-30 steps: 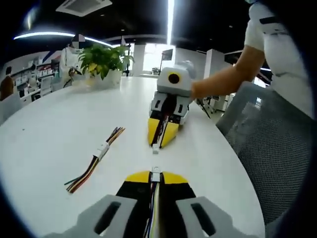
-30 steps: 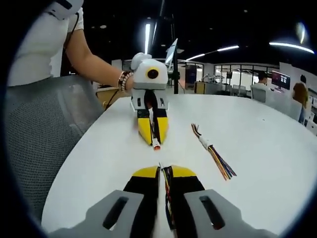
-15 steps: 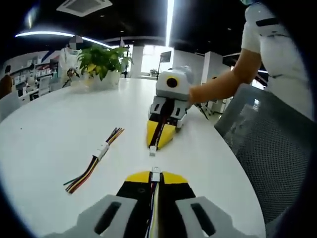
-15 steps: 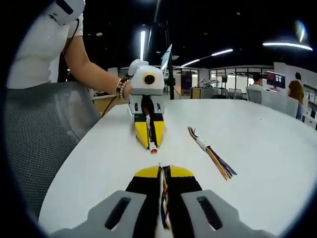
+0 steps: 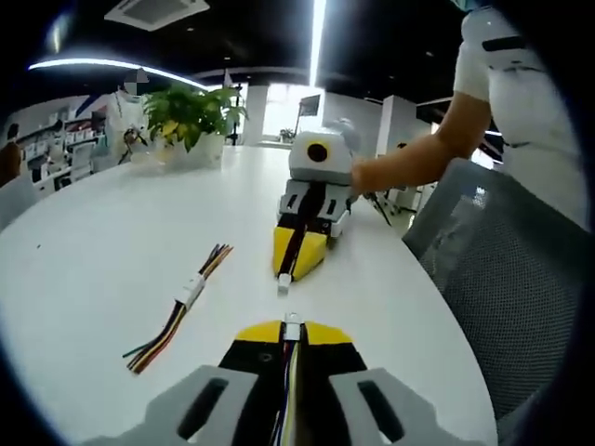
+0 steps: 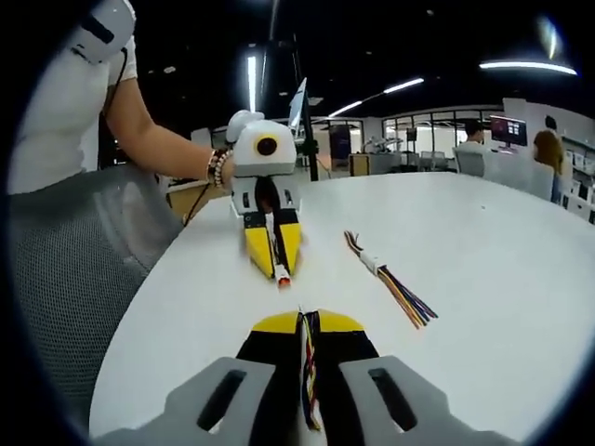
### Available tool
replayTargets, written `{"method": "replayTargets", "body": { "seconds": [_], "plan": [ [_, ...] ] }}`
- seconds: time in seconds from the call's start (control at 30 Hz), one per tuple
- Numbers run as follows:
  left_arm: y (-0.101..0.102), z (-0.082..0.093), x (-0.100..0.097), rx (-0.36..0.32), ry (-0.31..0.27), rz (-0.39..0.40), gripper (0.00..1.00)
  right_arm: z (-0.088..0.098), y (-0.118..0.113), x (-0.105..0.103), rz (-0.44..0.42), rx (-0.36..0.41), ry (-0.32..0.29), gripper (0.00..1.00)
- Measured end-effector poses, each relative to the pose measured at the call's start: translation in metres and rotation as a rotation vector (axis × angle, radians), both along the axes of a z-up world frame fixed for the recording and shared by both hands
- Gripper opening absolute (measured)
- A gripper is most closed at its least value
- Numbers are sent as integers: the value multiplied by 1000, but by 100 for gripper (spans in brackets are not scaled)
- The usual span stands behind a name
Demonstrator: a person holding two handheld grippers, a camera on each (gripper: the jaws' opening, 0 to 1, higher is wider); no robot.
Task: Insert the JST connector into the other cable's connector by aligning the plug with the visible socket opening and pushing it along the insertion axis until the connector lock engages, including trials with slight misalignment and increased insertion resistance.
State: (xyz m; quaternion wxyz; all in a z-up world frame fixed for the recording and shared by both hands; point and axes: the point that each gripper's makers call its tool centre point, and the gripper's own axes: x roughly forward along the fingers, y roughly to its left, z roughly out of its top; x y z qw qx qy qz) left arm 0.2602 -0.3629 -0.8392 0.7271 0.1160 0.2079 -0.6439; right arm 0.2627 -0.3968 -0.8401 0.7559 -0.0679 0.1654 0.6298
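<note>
1. Left gripper (image 5: 291, 336): jaws together, clamped on a cable whose white connector (image 5: 292, 322) juts just past the yellow tips, with coloured wires running back between the jaws.
2. Right gripper (image 6: 308, 327): jaws together on a bundle of coloured wires (image 6: 308, 372). From this camera its own connector end is too small to make out; in the left gripper view that connector (image 5: 284, 280) shows as a small pale block at the tips of the facing gripper, straight ahead of the left one.
3. The two grippers face each other nose to nose above the white table (image 5: 93, 251), apart, with a clear gap between the connectors. In the right gripper view the left gripper's connector lies ahead and slightly left of centre.
4. A spare harness (image 5: 181, 299) lies on the table ahead and to the left of the left gripper, well apart from both; it plays no part in this step.
5. Step judged in hand: approach and alignment. To do it well, bring both connector axes onto one line before closing the gap, matching roll so the lock side faces its catch.
6. Push straight along that line; if resistance rises, back off and re-align rather than force at an angle, lest the wires slip in the jaws.
</note>
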Motion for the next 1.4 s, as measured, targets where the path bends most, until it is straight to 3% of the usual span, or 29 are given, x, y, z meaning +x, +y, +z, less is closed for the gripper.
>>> {"method": "replayTargets", "body": {
  "seconds": [0.63,1.4],
  "plan": [
    [0,30,18,53,-113,-25,0,29,14,10,24,-53,-75,0],
    [-1,30,18,82,-144,-28,0,27,21,13,39,-71,-98,1]
  ]
}}
